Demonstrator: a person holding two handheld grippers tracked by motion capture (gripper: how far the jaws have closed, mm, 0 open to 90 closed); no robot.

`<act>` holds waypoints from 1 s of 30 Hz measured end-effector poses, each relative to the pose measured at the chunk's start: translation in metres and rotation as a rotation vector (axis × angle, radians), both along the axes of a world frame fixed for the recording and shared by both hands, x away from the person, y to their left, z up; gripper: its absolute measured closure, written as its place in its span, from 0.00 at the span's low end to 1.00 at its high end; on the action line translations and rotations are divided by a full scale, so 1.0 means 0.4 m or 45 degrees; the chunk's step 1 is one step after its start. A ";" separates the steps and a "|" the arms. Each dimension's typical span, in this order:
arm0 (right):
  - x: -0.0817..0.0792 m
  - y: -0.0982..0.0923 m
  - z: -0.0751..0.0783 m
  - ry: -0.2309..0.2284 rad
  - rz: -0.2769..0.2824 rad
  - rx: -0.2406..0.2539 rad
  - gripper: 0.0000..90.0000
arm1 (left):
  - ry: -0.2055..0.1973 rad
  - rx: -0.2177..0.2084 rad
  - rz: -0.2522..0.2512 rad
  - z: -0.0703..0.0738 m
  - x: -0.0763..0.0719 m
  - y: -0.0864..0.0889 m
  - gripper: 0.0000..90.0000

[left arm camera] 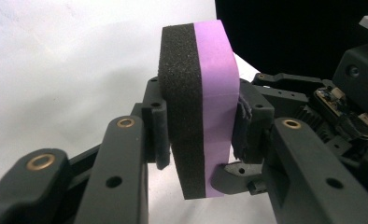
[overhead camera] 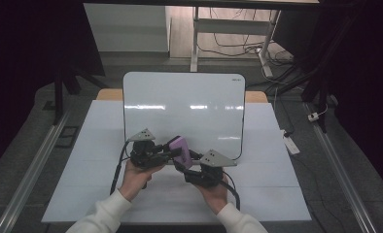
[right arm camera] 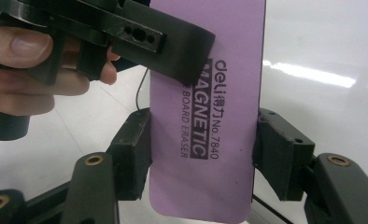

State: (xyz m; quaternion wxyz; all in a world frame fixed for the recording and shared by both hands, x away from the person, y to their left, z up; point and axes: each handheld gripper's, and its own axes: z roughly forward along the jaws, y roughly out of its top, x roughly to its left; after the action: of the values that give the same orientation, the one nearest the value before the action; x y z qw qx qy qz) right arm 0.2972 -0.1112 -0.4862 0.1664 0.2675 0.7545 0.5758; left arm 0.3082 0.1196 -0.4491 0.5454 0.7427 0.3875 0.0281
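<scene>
Both sets of jaws pinch the purple eraser (overhead camera: 179, 148) at centre frame, above the tabletop (overhead camera: 82, 160): left gripper (left arm camera: 198, 130) across foam and backing, right gripper (right arm camera: 203, 154) across its edges. Light, squashy felt; grip the stiff backing.

The purple eraser (right arm camera: 205, 116) reads "deli MAGNETIC No.7840 BOARD ERASER"
</scene>
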 end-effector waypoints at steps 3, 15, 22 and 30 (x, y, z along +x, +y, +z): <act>-0.001 -0.002 0.008 0.001 0.013 0.000 0.39 | -0.031 0.020 0.027 0.012 -0.006 0.010 0.69; 0.033 -0.113 0.017 0.036 -0.077 -0.104 0.37 | -0.080 0.085 0.115 0.032 -0.014 0.081 0.69; 0.042 -0.235 0.014 0.060 -0.172 -0.157 0.37 | -0.097 0.099 0.149 0.043 -0.025 0.121 0.69; 0.016 -0.382 0.006 0.052 -0.280 -0.178 0.37 | -0.112 0.118 0.210 0.065 -0.022 0.163 0.69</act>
State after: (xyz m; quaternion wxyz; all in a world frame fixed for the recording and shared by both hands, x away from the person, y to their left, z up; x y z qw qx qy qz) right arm 0.3035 -0.2642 -0.4840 0.2314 0.3479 0.7621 0.4946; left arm 0.2993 0.1849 -0.4230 0.5229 0.7307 0.4212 0.1232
